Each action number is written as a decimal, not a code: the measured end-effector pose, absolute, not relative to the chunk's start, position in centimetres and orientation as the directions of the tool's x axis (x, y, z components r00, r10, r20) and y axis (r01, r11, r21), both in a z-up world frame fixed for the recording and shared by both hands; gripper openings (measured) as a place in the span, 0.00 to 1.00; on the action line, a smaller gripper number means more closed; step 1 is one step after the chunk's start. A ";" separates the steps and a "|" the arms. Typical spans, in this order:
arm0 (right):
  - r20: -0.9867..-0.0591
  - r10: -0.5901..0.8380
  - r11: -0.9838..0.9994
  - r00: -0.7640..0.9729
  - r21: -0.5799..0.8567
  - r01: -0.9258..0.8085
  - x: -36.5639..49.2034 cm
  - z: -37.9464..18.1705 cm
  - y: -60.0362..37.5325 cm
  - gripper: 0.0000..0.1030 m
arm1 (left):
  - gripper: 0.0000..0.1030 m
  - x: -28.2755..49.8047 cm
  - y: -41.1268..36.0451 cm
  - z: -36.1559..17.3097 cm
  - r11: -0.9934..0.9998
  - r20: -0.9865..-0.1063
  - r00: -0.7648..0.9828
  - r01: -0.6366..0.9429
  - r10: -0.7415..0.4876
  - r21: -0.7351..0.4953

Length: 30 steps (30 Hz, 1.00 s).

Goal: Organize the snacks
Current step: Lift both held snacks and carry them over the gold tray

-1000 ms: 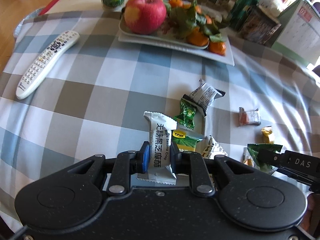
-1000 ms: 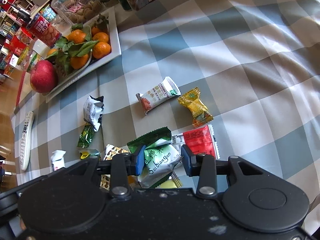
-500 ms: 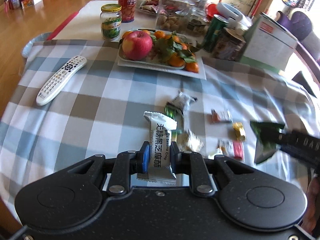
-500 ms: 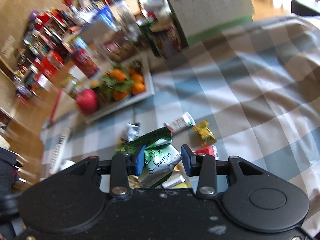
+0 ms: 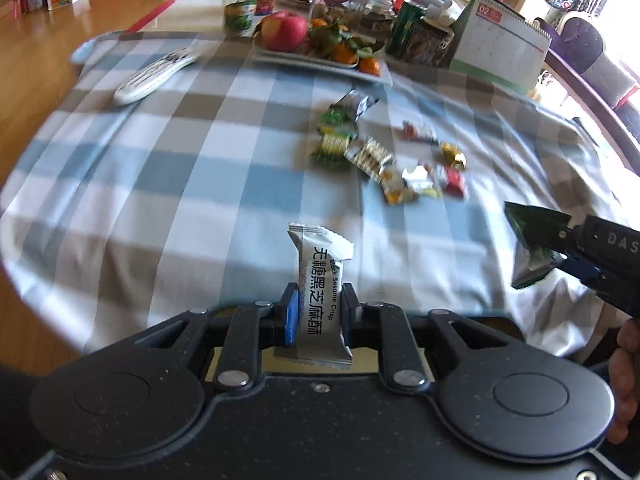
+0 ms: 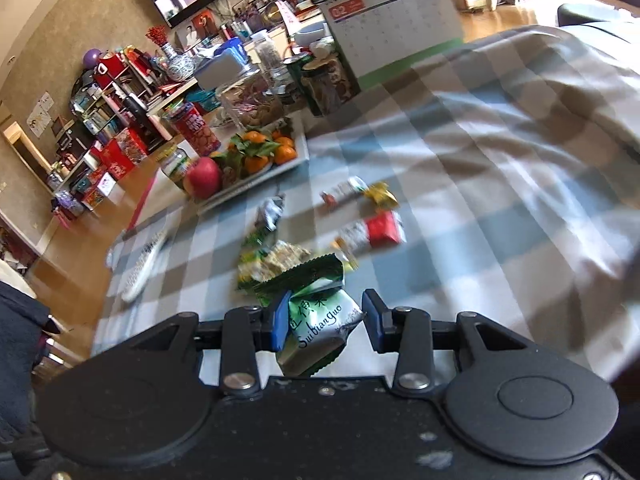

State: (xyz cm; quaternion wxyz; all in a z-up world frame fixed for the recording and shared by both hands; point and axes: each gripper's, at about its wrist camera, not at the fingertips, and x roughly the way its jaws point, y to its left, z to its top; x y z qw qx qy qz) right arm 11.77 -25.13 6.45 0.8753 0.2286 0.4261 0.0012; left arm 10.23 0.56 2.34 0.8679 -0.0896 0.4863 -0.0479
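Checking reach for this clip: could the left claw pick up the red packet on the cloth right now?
Probably not: the left claw is shut on the white sesame packet, and the red packet lies off ahead.

white packet (image 5: 320, 280): "Black Sesame Crisp" | green packet (image 6: 320, 320): "Suibianguo" | calendar (image 5: 500, 40): "02"

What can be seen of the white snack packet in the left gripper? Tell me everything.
The white snack packet is a slim glossy wrapper with crimped ends, black Chinese characters and "Black Sesame Crisp". It stands upright, pinched at its lower half by the left gripper, held above the checked tablecloth, touching nothing else.
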 end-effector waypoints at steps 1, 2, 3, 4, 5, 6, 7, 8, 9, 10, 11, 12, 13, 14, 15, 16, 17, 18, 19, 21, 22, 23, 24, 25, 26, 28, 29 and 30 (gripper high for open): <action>-0.746 0.186 0.899 0.639 0.392 0.195 10.7 6.2 -25.0 0.40 | 0.26 9.5 0.5 2.2 0.983 -0.836 0.529 -0.009 -0.149 -0.181; -0.746 0.173 0.905 0.643 0.379 0.196 9.7 6.0 -24.9 0.40 | 0.26 8.8 0.5 2.0 0.986 -0.835 0.535 -0.014 -0.131 -0.163; -0.746 0.161 0.910 0.646 0.366 0.196 8.8 5.9 -24.9 0.40 | 0.26 8.2 0.5 1.9 0.987 -0.834 0.537 -0.013 -0.127 -0.158; -0.745 0.151 0.914 0.650 0.355 0.194 7.8 5.7 -24.7 0.40 | 0.26 7.7 0.4 1.7 0.987 -0.835 0.535 -0.009 -0.129 -0.159; -0.744 0.148 0.918 0.652 0.348 0.189 7.0 5.6 -24.5 0.40 | 0.26 7.2 0.4 1.6 0.987 -0.836 0.533 -0.009 -0.132 -0.162; -0.744 0.147 0.923 0.652 0.341 0.180 6.1 5.5 -24.3 0.39 | 0.26 6.7 0.4 1.4 0.986 -0.836 0.532 -0.008 -0.137 -0.167; -0.744 0.146 0.927 0.652 0.333 0.172 5.4 5.4 -24.1 0.40 | 0.26 6.3 0.3 1.3 0.986 -0.836 0.531 -0.006 -0.140 -0.169; -0.744 0.144 0.931 0.652 0.325 0.164 4.7 5.3 -23.9 0.40 | 0.26 6.0 0.2 1.1 0.986 -0.837 0.529 -0.003 -0.139 -0.166; -0.745 0.144 0.935 0.651 0.318 0.158 4.0 5.2 -23.7 0.40 | 0.26 5.6 0.1 0.9 0.987 -0.838 0.527 0.000 -0.139 -0.164; -0.748 0.144 0.937 0.648 0.314 0.154 3.2 5.1 -23.5 0.40 | 0.26 5.2 -0.2 0.7 0.987 -0.842 0.521 0.011 -0.142 -0.160; -0.752 0.145 0.938 0.643 0.311 0.152 2.3 5.0 -23.3 0.39 | 0.26 4.8 -0.4 0.4 0.987 -0.846 0.512 0.022 -0.147 -0.158; -0.757 0.148 0.939 0.636 0.310 0.151 1.7 4.7 -23.2 0.39 | 0.27 4.5 -0.6 0.1 0.987 -0.851 0.501 0.030 -0.154 -0.161; -0.764 0.152 0.938 0.627 0.312 0.153 1.1 4.5 -23.1 0.40 | 0.27 4.2 -0.8 -0.2 0.985 -0.857 0.488 0.037 -0.165 -0.169; -0.771 0.154 0.937 0.618 0.313 0.157 0.6 4.2 -22.9 0.40 | 0.27 4.1 -1.0 -0.6 0.984 -0.863 0.476 0.040 -0.173 -0.175; -0.777 0.157 0.936 0.610 0.314 0.161 0.1 4.0 -22.8 0.39 | 0.27 3.9 -1.1 -1.0 0.983 -0.870 0.462 0.038 -0.174 -0.177; -0.783 0.160 0.934 0.601 0.317 0.165 -0.5 3.7 -22.8 0.39 | 0.27 3.7 -1.2 -1.3 0.984 -0.877 0.450 0.032 -0.170 -0.174; -0.789 0.164 0.933 0.592 0.318 0.165 -1.0 3.5 -22.6 0.39 | 0.27 3.5 -1.3 -1.6 0.985 -0.884 0.438 0.027 -0.163 -0.168; -0.797 0.169 0.935 0.580 0.316 0.162 -1.5 3.2 -22.5 0.40 | 0.26 3.4 -1.3 -1.8 0.986 -0.887 0.431 0.026 -0.162 -0.167; -0.803 0.170 0.937 0.572 0.312 0.159 -1.7 3.1 -22.3 0.40 | 0.26 3.2 -1.4 -1.8 0.985 -0.887 0.432 0.027 -0.163 -0.168; -0.810 0.162 0.946 0.563 0.289 0.145 -1.8 2.9 -21.7 0.40 | 0.26 2.9 -1.3 -1.6 0.985 -0.880 0.445 0.029 -0.164 -0.168; -0.812 0.152 0.952 0.564 0.274 0.138 -1.8 2.9 -21.5 0.39 | 0.26 2.8 -1.2 -1.6 0.986 -0.878 0.451 0.024 -0.160 -0.167; -0.811 0.141 0.955 0.567 0.262 0.136 -1.9 2.9 -21.4 0.40 | 0.26 2.7 -1.1 -1.6 0.986 -0.878 0.453 0.013 -0.153 -0.165; -0.811 0.135 0.957 0.570 0.255 0.136 -1.9 2.9 -21.3 0.40 | 0.26 2.6 -0.9 -1.6 0.986 -0.878 0.454 0.005 -0.153 -0.169; -0.811 0.135 0.957 0.570 0.256 0.138 -1.9 2.9 -21.4 0.40 | 0.26 2.6 -0.7 -1.7 0.984 -0.876 0.455 -0.002 -0.158 -0.178; -0.812 0.136 0.955 0.567 0.260 0.143 -1.8 2.9 -21.5 0.40 | 0.26 2.7 -0.6 -1.8 0.983 -0.877 0.454 -0.009 -0.159 -0.183; -0.818 0.137 0.951 0.559 0.267 0.157 -1.7 2.7 -21.7 0.39 | 0.26 2.8 -0.5 -2.0 0.984 -0.880 0.451 -0.025 -0.149 -0.179; -0.821 0.137 0.948 0.554 0.271 0.167 -1.7 2.5 -21.8 0.40 | 0.26 2.9 -0.5 -2.0 0.984 -0.878 0.457 -0.031 -0.143 -0.176; -0.824 0.138 0.946 0.550 0.274 0.173 -1.5 2.5 -22.0 0.40 | 0.26 2.9 -0.6 -2.0 0.984 -0.874 0.467 -0.034 -0.138 -0.174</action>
